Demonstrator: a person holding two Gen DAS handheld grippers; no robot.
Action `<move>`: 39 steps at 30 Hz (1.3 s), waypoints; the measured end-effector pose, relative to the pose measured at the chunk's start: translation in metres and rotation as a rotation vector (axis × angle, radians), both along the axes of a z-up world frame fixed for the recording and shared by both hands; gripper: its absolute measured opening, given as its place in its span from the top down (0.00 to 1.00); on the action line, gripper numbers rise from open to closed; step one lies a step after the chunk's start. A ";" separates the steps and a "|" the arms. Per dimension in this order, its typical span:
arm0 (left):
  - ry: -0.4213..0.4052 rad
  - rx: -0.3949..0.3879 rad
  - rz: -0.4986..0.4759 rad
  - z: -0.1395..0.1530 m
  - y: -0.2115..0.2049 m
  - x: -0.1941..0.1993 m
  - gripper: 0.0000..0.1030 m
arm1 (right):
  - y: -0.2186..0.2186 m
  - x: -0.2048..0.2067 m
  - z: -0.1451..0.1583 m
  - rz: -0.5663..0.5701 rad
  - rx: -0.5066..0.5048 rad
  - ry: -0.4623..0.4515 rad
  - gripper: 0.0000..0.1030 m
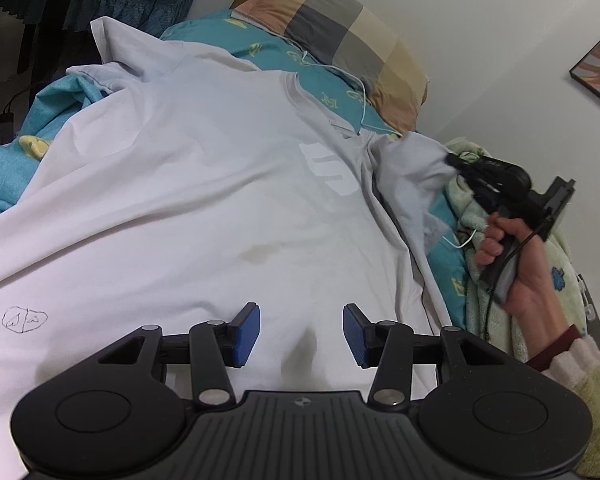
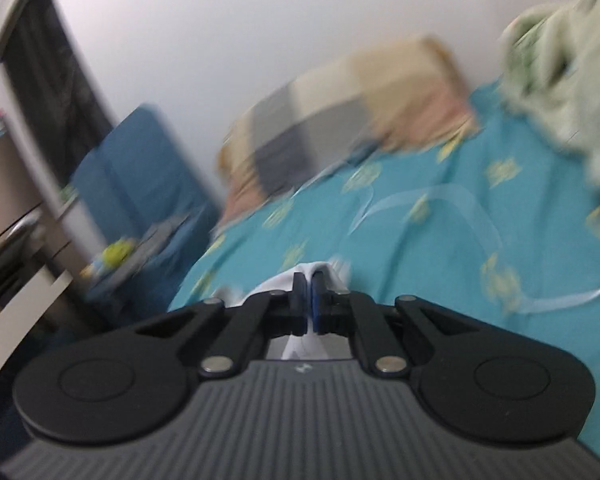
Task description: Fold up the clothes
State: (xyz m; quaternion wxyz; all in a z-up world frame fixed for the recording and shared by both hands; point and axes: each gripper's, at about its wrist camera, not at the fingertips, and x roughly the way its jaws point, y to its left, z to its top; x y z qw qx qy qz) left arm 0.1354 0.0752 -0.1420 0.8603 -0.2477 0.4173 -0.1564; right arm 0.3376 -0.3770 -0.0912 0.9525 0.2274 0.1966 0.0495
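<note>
A white T-shirt [image 1: 204, 184] lies spread flat on the teal bed sheet [image 1: 320, 76], with a white logo on its chest and a brownish stain near its lower middle. My left gripper [image 1: 301, 334] is open and empty, hovering just above the shirt's lower part. My right gripper [image 1: 452, 160] is shut on the shirt's right sleeve [image 1: 416, 172] and lifts it off the bed at the right. In the right wrist view the right gripper [image 2: 308, 300] pinches white sleeve cloth [image 2: 300, 276] between its pads; that view is motion-blurred.
A checked pillow [image 1: 340, 28] lies at the bed's head by the wall. A pale green fleece blanket [image 1: 496, 224] is bunched at the right. A thin white cable [image 1: 352, 80] runs across the sheet. A blue covered chair [image 2: 140, 176] and shelves stand to the left.
</note>
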 end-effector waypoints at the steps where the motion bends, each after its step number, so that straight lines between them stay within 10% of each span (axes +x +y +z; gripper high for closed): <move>1: -0.002 0.001 0.000 0.001 0.000 -0.001 0.53 | -0.010 -0.002 0.008 -0.055 -0.037 -0.007 0.95; 6: -0.013 0.017 0.005 0.003 -0.001 -0.002 0.53 | -0.055 -0.007 0.014 -0.294 -0.240 0.037 0.95; 16: -0.005 0.058 0.025 0.000 -0.003 0.004 0.53 | -0.085 0.003 -0.033 -0.208 0.003 0.172 0.91; 22: -0.007 0.059 0.027 0.001 -0.003 0.004 0.53 | -0.063 -0.017 -0.004 -0.182 -0.041 0.216 0.54; 28: -0.024 0.046 0.036 0.009 0.000 -0.004 0.52 | -0.062 -0.080 0.000 -0.227 0.082 0.294 0.54; 39: -0.051 0.090 0.029 0.017 -0.002 -0.018 0.50 | -0.043 -0.117 -0.099 -0.478 0.461 0.388 0.57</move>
